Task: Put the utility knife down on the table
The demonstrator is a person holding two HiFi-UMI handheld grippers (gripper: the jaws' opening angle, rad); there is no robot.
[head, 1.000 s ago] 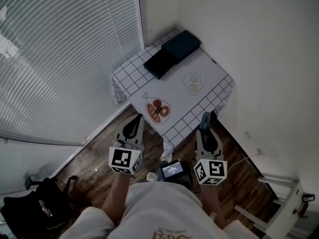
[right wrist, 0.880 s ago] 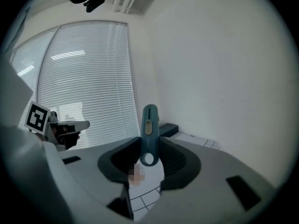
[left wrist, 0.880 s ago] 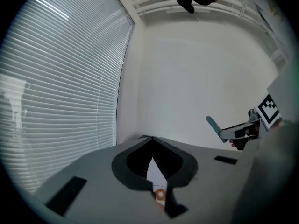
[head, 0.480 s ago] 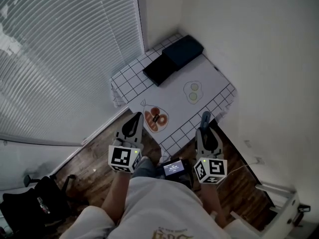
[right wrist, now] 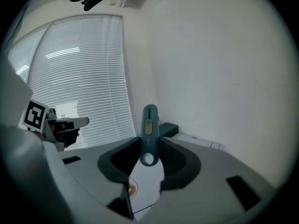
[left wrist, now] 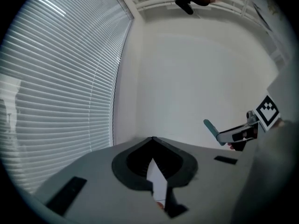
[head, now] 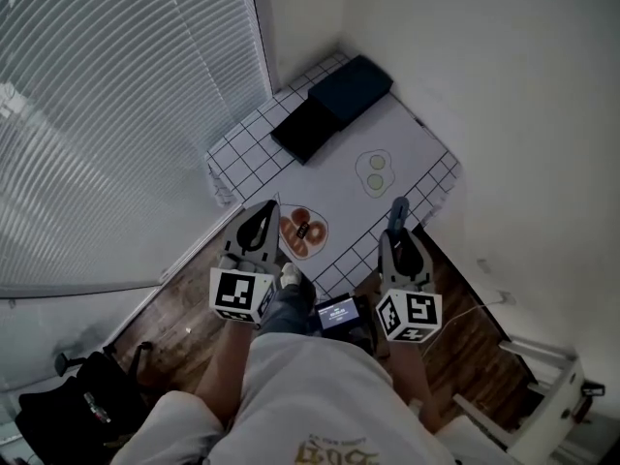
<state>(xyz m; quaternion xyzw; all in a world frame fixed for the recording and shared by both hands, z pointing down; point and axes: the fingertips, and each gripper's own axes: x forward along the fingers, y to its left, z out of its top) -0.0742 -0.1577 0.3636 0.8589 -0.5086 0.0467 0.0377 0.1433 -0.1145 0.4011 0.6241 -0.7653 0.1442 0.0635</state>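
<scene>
Two grippers are held near the edge of the table (head: 412,139). The left gripper (head: 261,223) has its jaws pressed together, with nothing between them. The right gripper (head: 398,232) clamps the teal utility knife (right wrist: 149,127), which points forward beyond the jaws, not on the table.

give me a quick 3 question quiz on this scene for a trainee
1. True or false: the utility knife lies flat on the table.
2. What is between the jaws of the left gripper? A) a dark box B) the knife C) nothing
3. Fill in: the knife is clamped in the ___ gripper.

Key: 1 false; 2 C; 3 right, the right gripper.
</scene>
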